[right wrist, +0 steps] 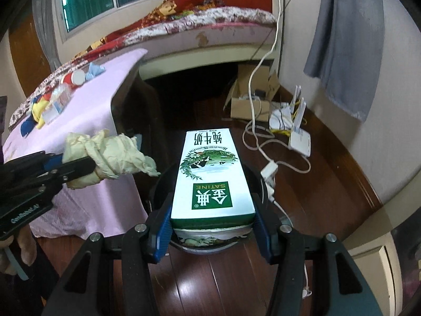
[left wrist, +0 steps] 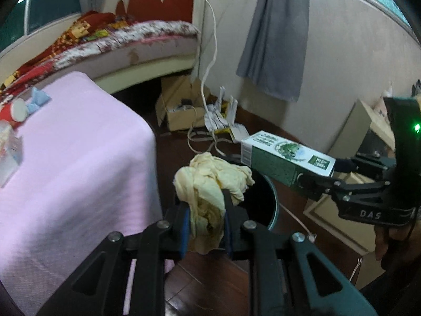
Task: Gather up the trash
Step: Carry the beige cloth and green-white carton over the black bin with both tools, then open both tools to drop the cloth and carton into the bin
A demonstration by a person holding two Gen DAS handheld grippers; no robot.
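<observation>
Trash in both grippers: left gripper [left wrist: 206, 226] clamps crumpled yellow paper [left wrist: 210, 181], right gripper [right wrist: 211, 226] pinches a milk carton [right wrist: 210, 173], both held over the dark bin [left wrist: 265, 197] beside the pink-covered table [left wrist: 79, 158], seemingly ready for dropping.

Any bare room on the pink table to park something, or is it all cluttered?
The pink-clothed table is bare along its near half, from the corner by the black round bin back to the red paper cup. The far left edge is crowded with the cup, blue wrapper and clear plastic packs.
</observation>
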